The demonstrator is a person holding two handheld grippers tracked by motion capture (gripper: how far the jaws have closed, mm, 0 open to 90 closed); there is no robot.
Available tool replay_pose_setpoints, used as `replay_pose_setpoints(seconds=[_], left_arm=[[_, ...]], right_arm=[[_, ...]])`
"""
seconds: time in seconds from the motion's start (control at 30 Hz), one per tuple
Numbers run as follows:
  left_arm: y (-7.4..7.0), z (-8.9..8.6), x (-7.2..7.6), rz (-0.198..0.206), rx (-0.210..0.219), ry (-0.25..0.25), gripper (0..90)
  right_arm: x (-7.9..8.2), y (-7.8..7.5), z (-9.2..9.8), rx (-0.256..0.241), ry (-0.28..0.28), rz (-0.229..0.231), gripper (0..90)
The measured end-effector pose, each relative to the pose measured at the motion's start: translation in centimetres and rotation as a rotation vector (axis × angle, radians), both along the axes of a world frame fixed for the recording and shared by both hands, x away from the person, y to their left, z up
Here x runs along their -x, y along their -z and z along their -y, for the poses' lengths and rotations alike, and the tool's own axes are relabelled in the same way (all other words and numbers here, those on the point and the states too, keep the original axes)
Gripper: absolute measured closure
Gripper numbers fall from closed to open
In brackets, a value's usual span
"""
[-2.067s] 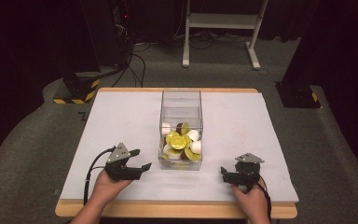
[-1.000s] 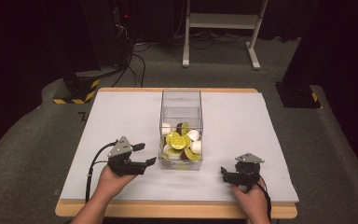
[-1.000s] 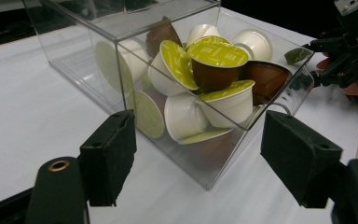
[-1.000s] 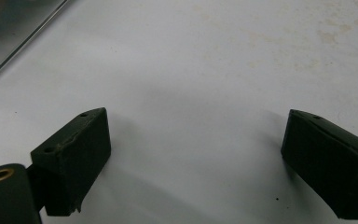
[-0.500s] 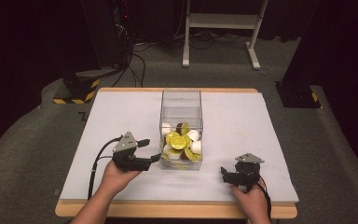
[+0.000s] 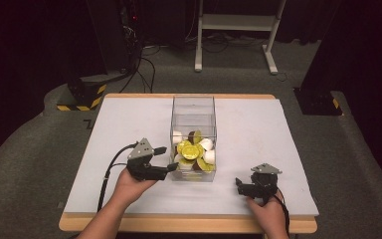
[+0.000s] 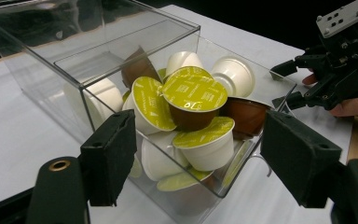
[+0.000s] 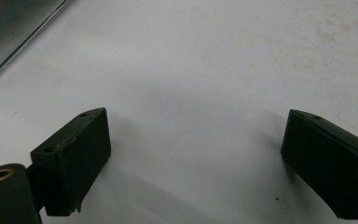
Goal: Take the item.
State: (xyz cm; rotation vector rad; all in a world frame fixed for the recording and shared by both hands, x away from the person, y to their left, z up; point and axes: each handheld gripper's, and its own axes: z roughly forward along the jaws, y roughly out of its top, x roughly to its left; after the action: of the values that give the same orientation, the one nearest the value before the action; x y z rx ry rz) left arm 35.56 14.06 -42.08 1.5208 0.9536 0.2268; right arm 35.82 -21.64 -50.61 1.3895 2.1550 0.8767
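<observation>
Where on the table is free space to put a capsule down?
The white table is bare left of the clear box, and right of it up to the far edge. In front it is crowded: the left gripper sits at the box's near corner, the right gripper nearby.

Bright light falls from above on the white table (image 6: 258, 149) while the room behind sits nearly black. Glare streaks the clear box (image 7: 121, 51) walls in the left gripper view, and the pods (image 7: 193, 93) stay sharp. Both near jaws blur soft at the bottom. In the right gripper view, 2 soft shadows spread under the jaws, and the picture looks grainy.
</observation>
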Motion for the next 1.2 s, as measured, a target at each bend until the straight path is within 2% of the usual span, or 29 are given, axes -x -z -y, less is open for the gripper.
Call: replay_pose_setpoints(seconds=[0.1, 0.23, 0.3, 0.37, 0.7, 0.83, 0.97, 1.03, 1.07, 1.2], left_arm=[[-0.1, 0.2, -0.1, 0.004, -0.008, 0.005, 27.2], [-0.1, 0.7, -0.3, -0.003, 0.002, 0.01, 27.4], [-0.1, 1.0, -0.5, 0.0, -0.02, 0.023, 27.4], [-0.1, 1.2, -0.5, -0.005, -0.009, 0.02, 27.4], [-0.1, 2.0, -1.3, -0.016, -0.018, 0.039, 27.3], [-0.1, 2.4, -1.6, -0.019, -0.003, 0.036, 27.5], [0.1, 2.6, -1.9, -0.023, -0.017, 0.044, 27.8], [0.1, 2.8, -1.9, -0.028, -0.007, 0.035, 27.8], [0.1, 2.9, -2.0, -0.025, -0.018, 0.041, 27.8], [0.0, 3.3, -2.4, -0.028, -0.017, 0.036, 27.8]], right_arm=[[0.0, 0.0, 0.0, 0.0, 0.0, 0.0, 7.8], [0.0, 0.0, 0.0, 0.001, 0.0, 0.001, 7.8], [0.0, 0.0, 0.0, 0.001, 0.0, 0.001, 7.9], [0.0, 0.0, 0.0, 0.001, 0.0, 0.001, 7.8], [0.0, 0.0, 0.0, 0.0, 0.0, 0.0, 7.9], [0.0, 0.0, 0.0, 0.001, 0.0, 0.001, 7.9], [0.0, 0.0, 0.0, 0.001, 0.0, 0.001, 7.8], [0.0, 0.0, 0.0, 0.0, 0.0, 0.0, 7.8], [0.0, 0.0, 0.0, 0.0, 0.0, 0.0, 7.9], [0.0, 0.0, 0.0, 0.0, 0.0, 0.0, 7.9]])
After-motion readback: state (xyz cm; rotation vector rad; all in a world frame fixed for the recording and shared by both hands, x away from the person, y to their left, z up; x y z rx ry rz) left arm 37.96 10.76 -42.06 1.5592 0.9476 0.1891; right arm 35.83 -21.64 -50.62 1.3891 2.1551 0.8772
